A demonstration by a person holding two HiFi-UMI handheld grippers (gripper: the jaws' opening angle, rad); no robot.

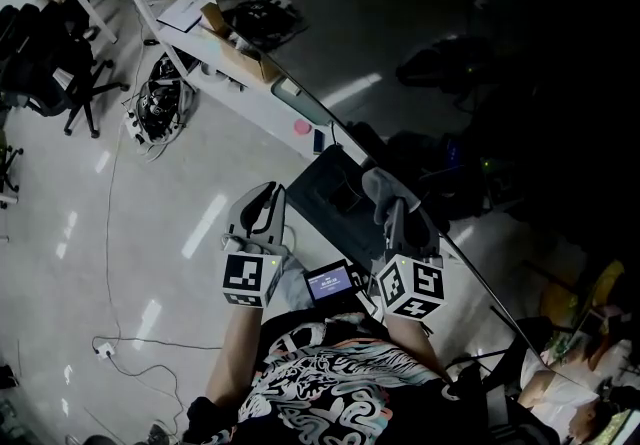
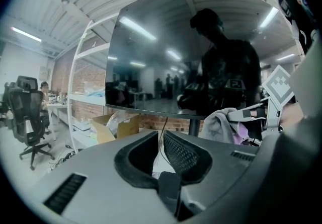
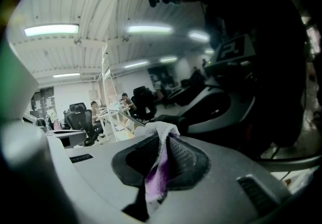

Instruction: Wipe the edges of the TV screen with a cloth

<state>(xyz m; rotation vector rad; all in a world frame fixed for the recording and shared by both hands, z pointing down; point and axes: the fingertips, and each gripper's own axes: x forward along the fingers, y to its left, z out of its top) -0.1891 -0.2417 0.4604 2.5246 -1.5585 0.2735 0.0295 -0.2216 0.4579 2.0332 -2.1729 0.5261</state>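
Right gripper (image 3: 166, 137): jaws clamped on cloth (image 3: 160, 160). Cloth white-grey with purple patch, bunched end protruding past tips, near edge of TV screen (image 1: 480, 113); contact cannot be determined. Left gripper (image 2: 160, 142): narrow gap, empty, facing screen. Screen dark, glossy, reflecting ceiling lights.

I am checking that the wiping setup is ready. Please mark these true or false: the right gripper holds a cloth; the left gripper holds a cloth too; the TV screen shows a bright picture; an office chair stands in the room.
1. The right gripper is clamped on a cloth. True.
2. The left gripper holds a cloth too. False: nothing is between its jaws.
3. The TV screen shows a bright picture. False: it is dark and shows only reflections.
4. An office chair stands in the room. True.
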